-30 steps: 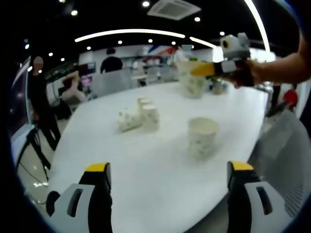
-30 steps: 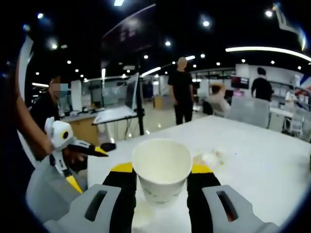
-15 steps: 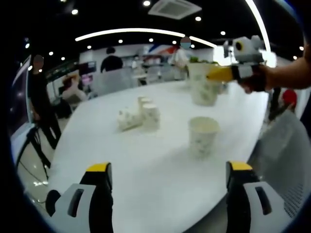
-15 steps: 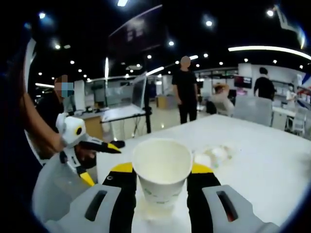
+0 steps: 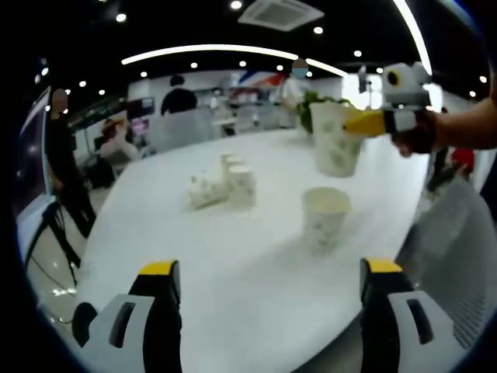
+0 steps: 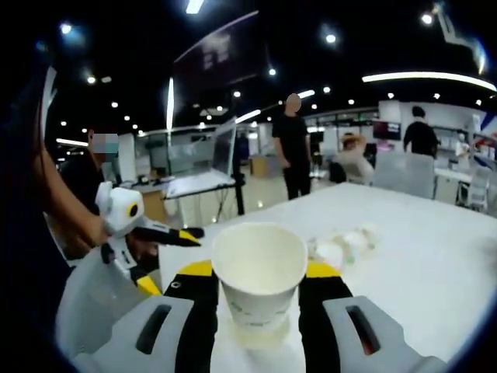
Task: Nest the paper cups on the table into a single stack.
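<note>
A white paper cup with a faint print stands upright on the white table. Farther back is a small cluster of cups, two upright and one lying on its side. My left gripper is low at the near edge, open, with nothing between its fingers. My right gripper enters from the right, shut on another paper cup, held in the air just beyond the standing cup. In the right gripper view that held cup sits between the jaws of my right gripper, mouth toward the camera. My left gripper shows at the left, and the cluster lies behind the cup.
A grey mesh chair stands at the table's right edge, and another chair back is beside the near corner. A person in black stands beyond the table; others sit or stand farther back. The table's far half is bare.
My right gripper has carried its cup rightward in the left gripper view, nearer the standing cup. The left gripper and the cups on the table have stayed put.
</note>
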A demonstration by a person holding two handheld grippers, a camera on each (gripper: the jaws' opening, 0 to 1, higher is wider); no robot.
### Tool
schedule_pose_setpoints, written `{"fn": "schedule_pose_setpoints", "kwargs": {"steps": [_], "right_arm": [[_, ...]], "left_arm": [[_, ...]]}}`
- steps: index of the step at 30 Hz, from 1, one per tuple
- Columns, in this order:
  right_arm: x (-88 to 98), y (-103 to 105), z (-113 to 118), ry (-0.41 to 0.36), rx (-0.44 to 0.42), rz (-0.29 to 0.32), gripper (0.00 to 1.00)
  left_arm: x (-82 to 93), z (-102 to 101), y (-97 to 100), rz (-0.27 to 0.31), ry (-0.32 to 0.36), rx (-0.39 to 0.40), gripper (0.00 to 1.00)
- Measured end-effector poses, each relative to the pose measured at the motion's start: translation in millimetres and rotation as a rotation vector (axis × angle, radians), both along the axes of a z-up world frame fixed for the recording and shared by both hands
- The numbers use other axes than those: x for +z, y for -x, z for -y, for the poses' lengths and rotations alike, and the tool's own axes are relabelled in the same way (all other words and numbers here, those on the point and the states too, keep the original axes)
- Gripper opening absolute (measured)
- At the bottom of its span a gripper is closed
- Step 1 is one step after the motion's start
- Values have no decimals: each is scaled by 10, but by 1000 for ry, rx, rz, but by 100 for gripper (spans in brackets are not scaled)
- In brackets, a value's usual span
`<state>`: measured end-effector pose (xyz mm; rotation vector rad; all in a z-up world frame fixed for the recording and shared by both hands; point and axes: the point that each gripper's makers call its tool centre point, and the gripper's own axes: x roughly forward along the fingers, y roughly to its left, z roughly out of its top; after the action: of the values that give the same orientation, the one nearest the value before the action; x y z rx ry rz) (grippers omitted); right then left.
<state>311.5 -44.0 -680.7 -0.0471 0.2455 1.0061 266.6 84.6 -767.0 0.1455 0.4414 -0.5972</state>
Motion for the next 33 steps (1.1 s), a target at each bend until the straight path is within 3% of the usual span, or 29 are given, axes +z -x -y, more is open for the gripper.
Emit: {"fn": "schedule_pose_setpoints", "kwargs": {"steps": [15,33], "right_arm": [[-314,-37,-70,6,-4,24,37],[-830,-26,-90,93,-26,-37,37]], "left_arm": [[7,-2,-4,-3,8,4,93],[-5,-11,-8,-9,9,8,93]]}}
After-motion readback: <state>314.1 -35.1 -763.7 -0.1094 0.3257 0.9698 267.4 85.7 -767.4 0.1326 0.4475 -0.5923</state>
